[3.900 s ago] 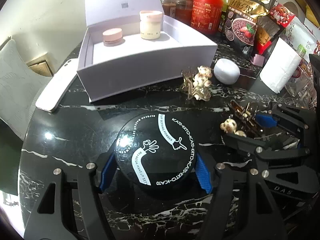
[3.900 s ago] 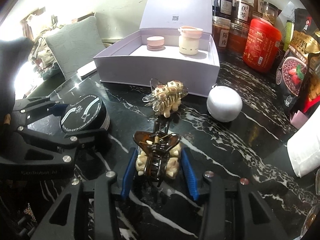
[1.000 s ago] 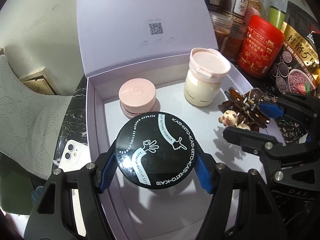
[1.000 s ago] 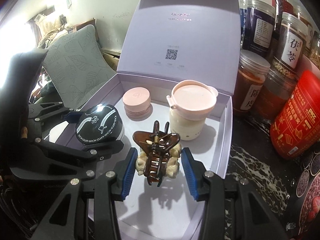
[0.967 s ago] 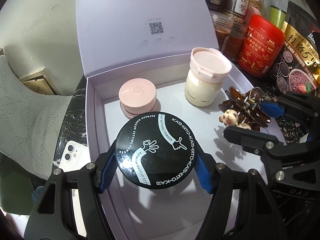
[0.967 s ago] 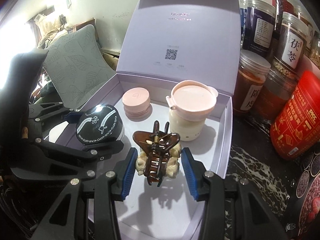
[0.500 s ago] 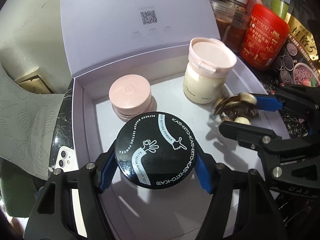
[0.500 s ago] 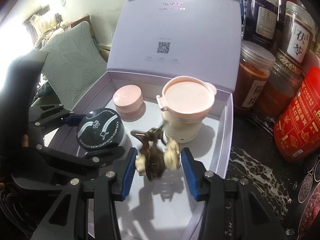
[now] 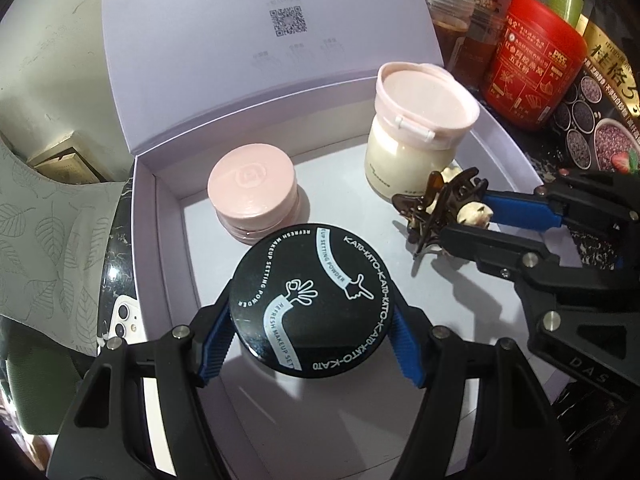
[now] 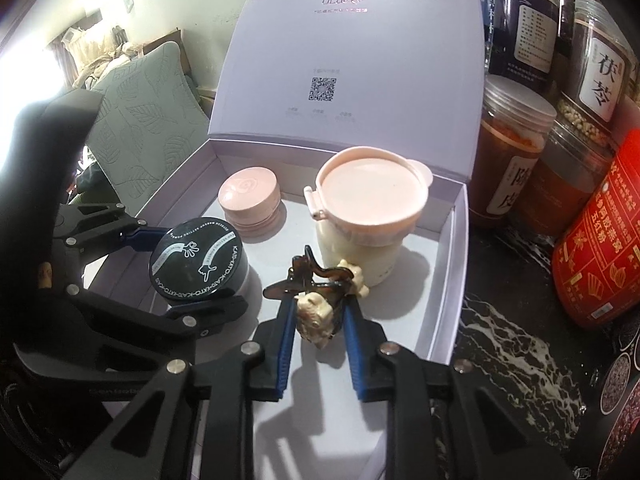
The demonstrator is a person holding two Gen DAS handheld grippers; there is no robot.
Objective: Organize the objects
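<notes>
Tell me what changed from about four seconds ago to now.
Both grippers carried their loads from the marble table to over the open lavender box. The right gripper squeezed tighter and the hair claw twisted in its grip. The left gripper still holds the black powder jar. The two pink-lidded jars stayed put.

A red canister (image 10: 598, 248) stands beside clear lidded jars (image 10: 512, 152) of dried goods. A white phone (image 9: 124, 320) lies near a leaf-patterned grey cushion (image 10: 140, 128).

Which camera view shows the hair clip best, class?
The right wrist view: the hair clip sits centred between that gripper's blue pads, close up. The left wrist view shows it smaller, off to the side, partly behind a finger.
</notes>
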